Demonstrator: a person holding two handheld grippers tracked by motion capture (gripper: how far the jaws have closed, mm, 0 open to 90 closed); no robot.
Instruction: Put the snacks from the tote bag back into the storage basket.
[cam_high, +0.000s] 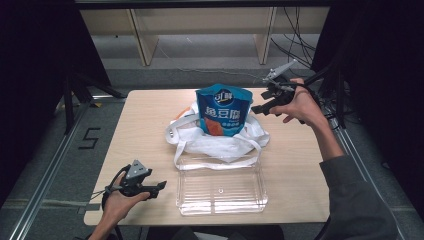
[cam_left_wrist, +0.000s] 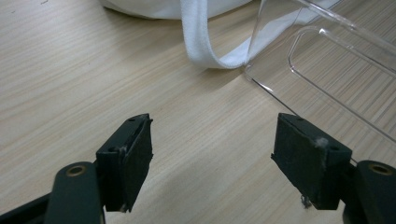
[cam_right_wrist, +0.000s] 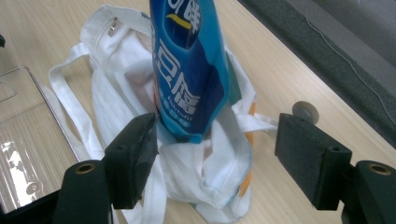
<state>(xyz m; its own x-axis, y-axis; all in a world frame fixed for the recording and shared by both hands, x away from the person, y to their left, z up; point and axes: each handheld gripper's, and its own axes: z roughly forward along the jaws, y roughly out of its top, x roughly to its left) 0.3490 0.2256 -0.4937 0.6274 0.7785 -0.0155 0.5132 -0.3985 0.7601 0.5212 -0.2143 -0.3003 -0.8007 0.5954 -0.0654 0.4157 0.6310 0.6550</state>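
the left gripper (cam_high: 161, 186) sits nearest, low at the near left corner of the table (cam_high: 145, 107), held in the person's left hand (cam_high: 118, 204). its 2 black jaws stand wide apart and released, with nothing between them; in the left gripper view (cam_left_wrist: 212, 156) bare wood shows in the gap, and the pads touch nothing. just to its right lies the clear plastic tray (cam_high: 220, 189), flat on the near middle of the table, its transparent corner (cam_left_wrist: 275, 60) showing in the left gripper view. a white strap (cam_left_wrist: 203, 42) from the bag loops down on the wood beside that corner, and seems to touch the tray's far edge.

farther back, at the middle of the table, the white cloth bag (cam_high: 220, 140) lies slumped, its handles spread toward the tray. the blue snack pouch (cam_high: 223, 111) stands upright in the bag, its top well above the cloth, white lettering on its front. in the right gripper view the pouch (cam_right_wrist: 189, 70) rises out of the crumpled white bag (cam_right_wrist: 205, 172).

the right gripper (cam_high: 259, 109) hovers at the far right, just beside the pouch's right edge, held in the person's right hand (cam_high: 299, 105). its jaws are released and spread wide; in the right gripper view (cam_right_wrist: 215, 154) the pads are clear of both pouch and bag. a small round disc (cam_right_wrist: 306, 112) lies on the table past the right jaw.
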